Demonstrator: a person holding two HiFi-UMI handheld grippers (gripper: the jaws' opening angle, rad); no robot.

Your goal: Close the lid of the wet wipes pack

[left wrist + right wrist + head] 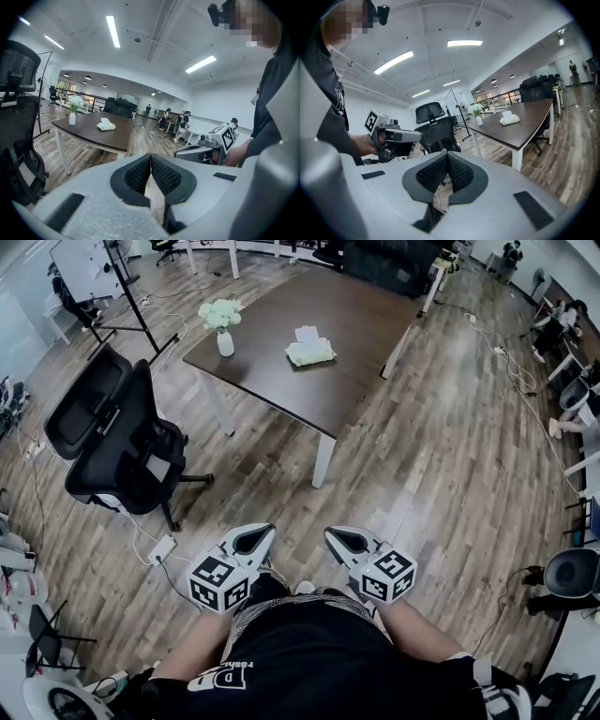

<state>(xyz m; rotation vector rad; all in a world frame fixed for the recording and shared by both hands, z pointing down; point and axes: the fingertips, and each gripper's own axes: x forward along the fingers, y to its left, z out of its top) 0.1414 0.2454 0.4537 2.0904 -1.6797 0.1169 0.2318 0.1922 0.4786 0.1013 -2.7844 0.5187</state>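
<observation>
Left gripper [253,538], right gripper [343,540] side by side, fingers [164,176] pressed together, empty, pointing forward.

White print [217,677] on black shirt [319,657], upside down, too blurred to read

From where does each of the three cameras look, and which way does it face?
Head view: on the person's head, facing steeply down at floor and table; left gripper, right gripper and black shirt show.
Left gripper view: on the left gripper, facing past its shut fingers toward the table; the right gripper shows.
Right gripper view: likewise on the right gripper; the left gripper shows.
Shared: the wet wipes pack.
</observation>
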